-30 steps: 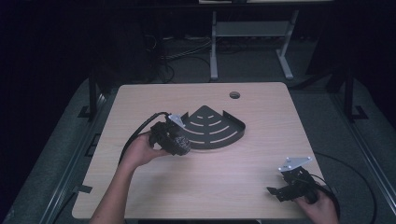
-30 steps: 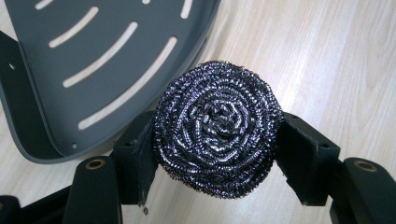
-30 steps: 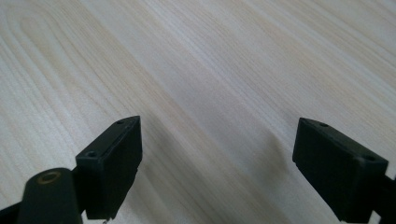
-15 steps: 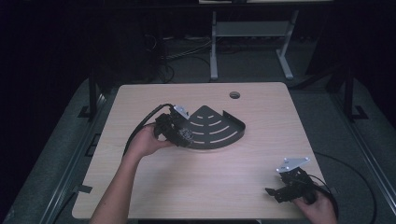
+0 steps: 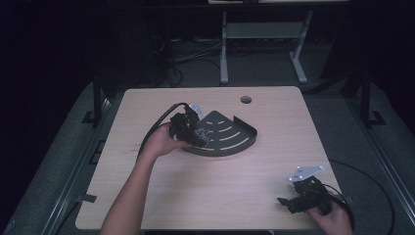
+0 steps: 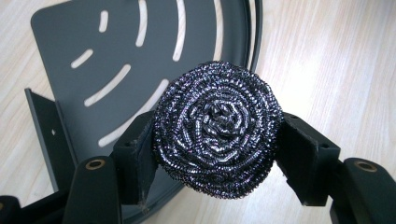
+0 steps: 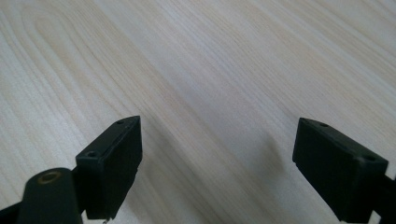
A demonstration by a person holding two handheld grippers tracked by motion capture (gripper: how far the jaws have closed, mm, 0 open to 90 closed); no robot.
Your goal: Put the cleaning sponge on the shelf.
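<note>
**Fig.: Steel scourer carried to the corner tray, release pending**

Status. Left tongs (image 6: 217, 154) pinch a coiled steel-wool scourer (image 6: 217, 135) between both pads; grip looks firm, coil bulging slightly above and below the jaws. Seen from the left gripper view, the scourer hangs over the rim of the dark slotted corner tray (image 6: 84, 42), partly above the tray floor, partly above the bare desk (image 6: 336, 70). Whether it touches the tray can't be told. In the high view the left tongs (image 5: 195, 133) sit at the tray's (image 5: 235, 142) left edge, w/ the scourer (image 5: 201, 134) just inboard. Right tongs (image 7: 217, 172) rest spread, nothing between them, over plain wood at the near right corner of the desk (image 5: 303, 117); same tongs in the high view (image 5: 288, 203).

Done vs. left (judged): pickup and most of the carry done; still to do are centring over the tray, lowering, letting go.

Change vs. earlier frames. Left hand has moved up-desk and slightly right, from in front of the tray's near-left side to its left edge. Tray unmoved. Right hand unchanged.
</note>
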